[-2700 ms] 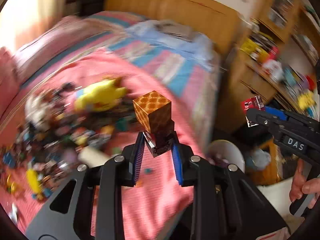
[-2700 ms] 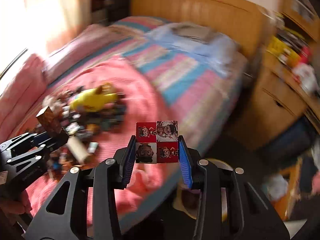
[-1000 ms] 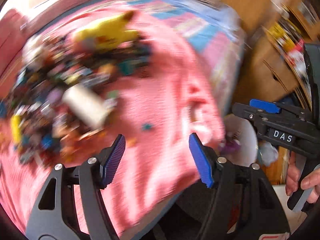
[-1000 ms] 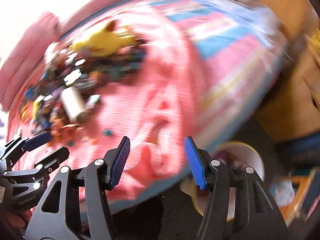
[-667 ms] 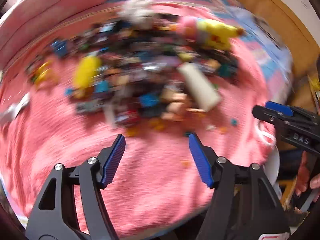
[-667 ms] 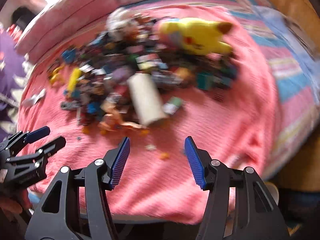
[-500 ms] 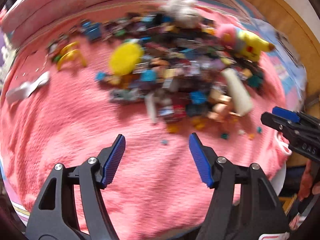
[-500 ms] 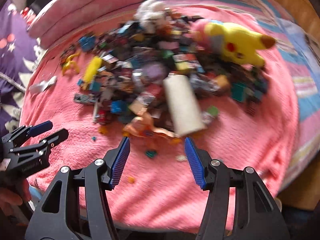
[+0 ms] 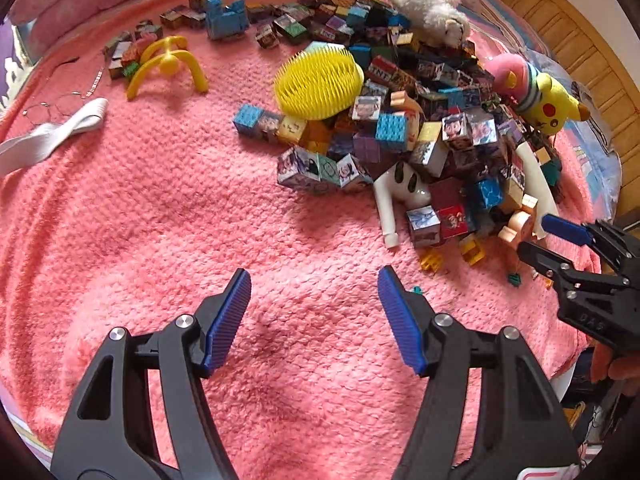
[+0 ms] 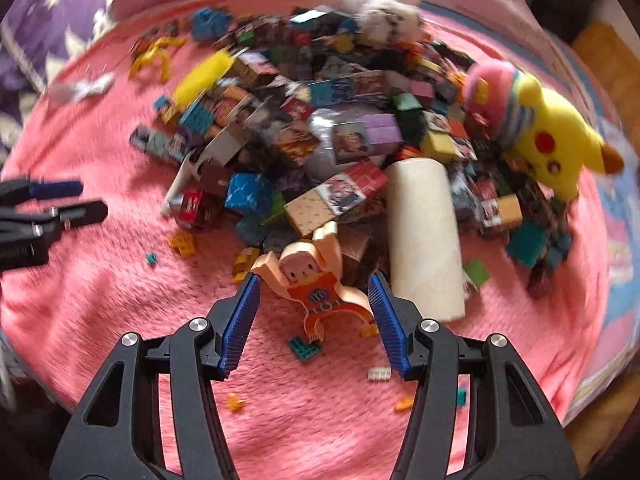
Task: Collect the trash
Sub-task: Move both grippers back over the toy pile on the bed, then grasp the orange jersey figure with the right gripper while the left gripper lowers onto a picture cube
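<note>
— We see a fuzzy, nubbly pink blanket (image 9: 160, 208) under everything, matt cloth.
— And we take the printed cubes (image 9: 424, 220) for glossy card, the yellow brush (image 9: 318, 80) for smooth plastic.
— The plush Pikachu (image 10: 556, 140) looks soft; the paper roll (image 10: 424, 236) matt.
— Our gripper pads (image 9: 228, 320) are ribbed blue, the arms matt black plastic.

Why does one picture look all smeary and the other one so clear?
The left wrist view is sharp: the yellow brush shows every bristle. The right wrist view is smeared by motion, worst at the far blocks and white fluffy toy; the orange figure near its jaws stays fairly clear. Both views bulge from the fisheye lens.
</note>
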Motion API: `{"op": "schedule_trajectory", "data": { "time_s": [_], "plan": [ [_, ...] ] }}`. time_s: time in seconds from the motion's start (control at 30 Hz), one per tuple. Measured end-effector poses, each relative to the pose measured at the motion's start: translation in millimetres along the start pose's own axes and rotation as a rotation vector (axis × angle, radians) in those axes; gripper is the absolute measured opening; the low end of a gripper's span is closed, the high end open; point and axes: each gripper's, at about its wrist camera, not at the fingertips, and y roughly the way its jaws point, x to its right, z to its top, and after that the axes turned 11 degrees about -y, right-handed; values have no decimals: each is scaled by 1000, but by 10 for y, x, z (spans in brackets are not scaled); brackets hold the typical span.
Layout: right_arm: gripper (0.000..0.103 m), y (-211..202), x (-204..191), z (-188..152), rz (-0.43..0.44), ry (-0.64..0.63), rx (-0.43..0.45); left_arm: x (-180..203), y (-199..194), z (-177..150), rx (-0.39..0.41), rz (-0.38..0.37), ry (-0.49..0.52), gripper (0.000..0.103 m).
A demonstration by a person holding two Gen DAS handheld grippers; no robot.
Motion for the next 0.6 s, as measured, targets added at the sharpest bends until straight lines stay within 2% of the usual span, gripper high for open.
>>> {"op": "schedule_trajectory", "data": {
  "time_s": [0.1,0.2,0.23,0.47,0.6],
  "plan": [
    [53,110,-111,11,-26,-82,-15,-6,62,15,-8,-15,6,63],
    [43,223,-172,-34,-99,-129,-40,-27,99,48,-12,-31,3,63],
    [36,241,-160,-52,-118,-129,-42,-28,105,63,-12,-33,4,63],
    [34,170,-65,-104,-90,-65,-25,-40,170,162,-9,-41,14,63],
    [33,25,7,2,-55,13,-1,-60,226,242,-6,-49,21,62]
  ]
}}
